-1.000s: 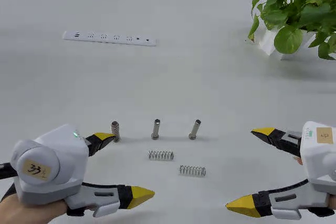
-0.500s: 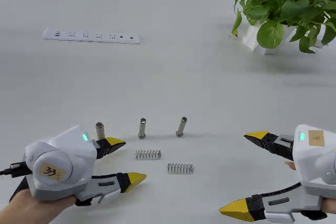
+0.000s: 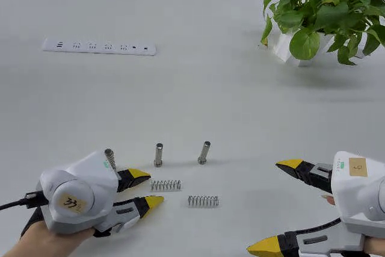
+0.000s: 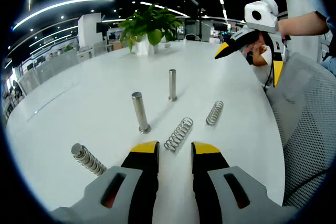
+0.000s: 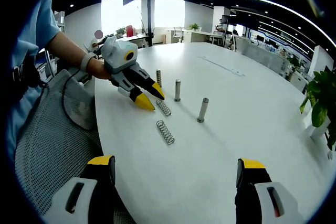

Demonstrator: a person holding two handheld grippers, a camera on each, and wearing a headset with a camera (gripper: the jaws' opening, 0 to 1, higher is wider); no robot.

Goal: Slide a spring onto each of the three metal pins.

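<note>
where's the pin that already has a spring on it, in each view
Head view: the sprung pin stands lower left, at the left end of the row, just behind the left gripper.
Left gripper view: sprung pin at lower left, near the bottom.
Right gripper view: sprung pin left of centre, just beyond the left gripper's tips.
Shared landmark: the plant, at the far end of the table from the pin in every view.

Shiny metal pins (image 3: 158, 154), matt white table (image 3: 210, 88)
</note>
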